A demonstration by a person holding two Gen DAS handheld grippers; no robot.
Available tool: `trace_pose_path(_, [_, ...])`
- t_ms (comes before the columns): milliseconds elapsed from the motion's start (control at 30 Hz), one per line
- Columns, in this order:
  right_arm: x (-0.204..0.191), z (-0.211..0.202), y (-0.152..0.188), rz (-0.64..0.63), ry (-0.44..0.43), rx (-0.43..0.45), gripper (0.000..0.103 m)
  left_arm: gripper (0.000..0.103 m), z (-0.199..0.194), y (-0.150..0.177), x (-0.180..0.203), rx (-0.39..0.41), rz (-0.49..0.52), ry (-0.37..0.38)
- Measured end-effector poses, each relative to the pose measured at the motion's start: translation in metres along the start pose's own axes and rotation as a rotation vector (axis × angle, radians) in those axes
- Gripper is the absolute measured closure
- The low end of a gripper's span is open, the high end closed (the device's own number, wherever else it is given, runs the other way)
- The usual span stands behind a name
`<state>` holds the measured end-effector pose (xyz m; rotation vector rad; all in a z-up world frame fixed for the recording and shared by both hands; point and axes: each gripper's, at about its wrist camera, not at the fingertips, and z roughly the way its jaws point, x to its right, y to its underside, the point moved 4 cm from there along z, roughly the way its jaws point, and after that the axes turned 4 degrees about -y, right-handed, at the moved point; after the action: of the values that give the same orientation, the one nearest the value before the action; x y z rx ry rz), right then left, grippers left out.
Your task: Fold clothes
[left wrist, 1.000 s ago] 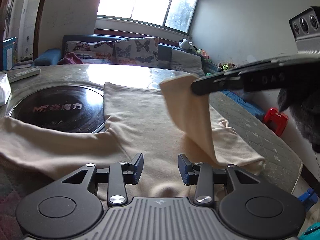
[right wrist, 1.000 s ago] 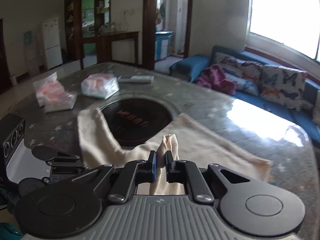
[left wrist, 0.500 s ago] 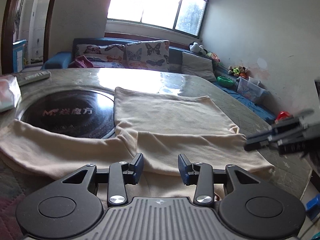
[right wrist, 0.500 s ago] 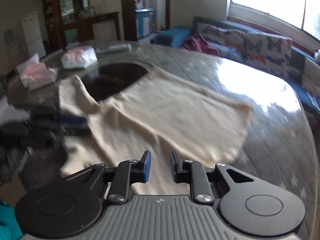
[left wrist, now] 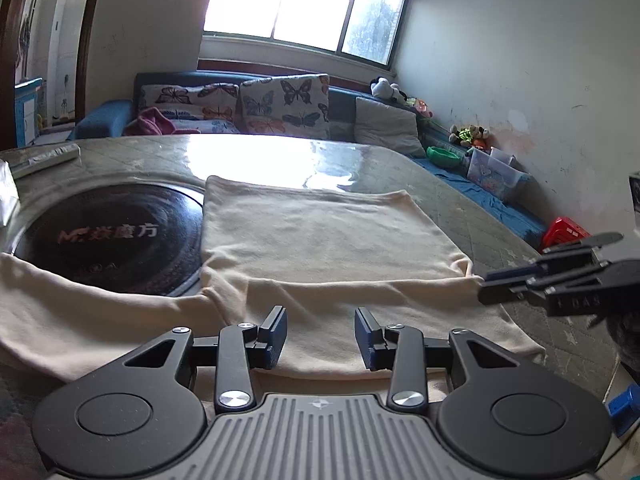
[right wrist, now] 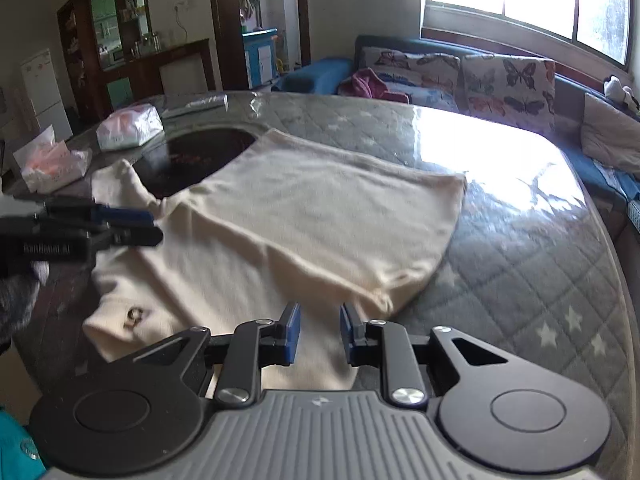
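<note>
Released a second ago, the sleeve no longer hangs from the right gripper (right wrist: pixel 316 334); it now lies folded across the cream garment (left wrist: pixel 320 240), which is spread flat on the tabletop (right wrist: pixel 520 240), partly over the dark round inset (left wrist: pixel 112 236); both grippers hover with fingers parted and empty, the left gripper (left wrist: pixel 320 334) over the near edge; soft, light, limp cloth, so it will sag and slide; best pinched at a hem or corner.
</note>
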<state>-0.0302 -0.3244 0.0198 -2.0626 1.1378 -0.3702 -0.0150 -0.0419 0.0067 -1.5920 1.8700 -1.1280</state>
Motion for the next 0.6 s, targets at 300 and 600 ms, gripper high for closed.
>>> trace_pose_path(300, [0.007,0.023,0.002,0.008,-0.009,-0.029,0.083,0.066,-0.005,0.002,-0.021,0.0,-0.07,-0.01])
trace_pose_path(600, [-0.001,0.025,-0.006,-0.021,-0.022,-0.043,0.082,0.067,-0.037,-0.002,-0.104,0.057,-0.189,-0.332])
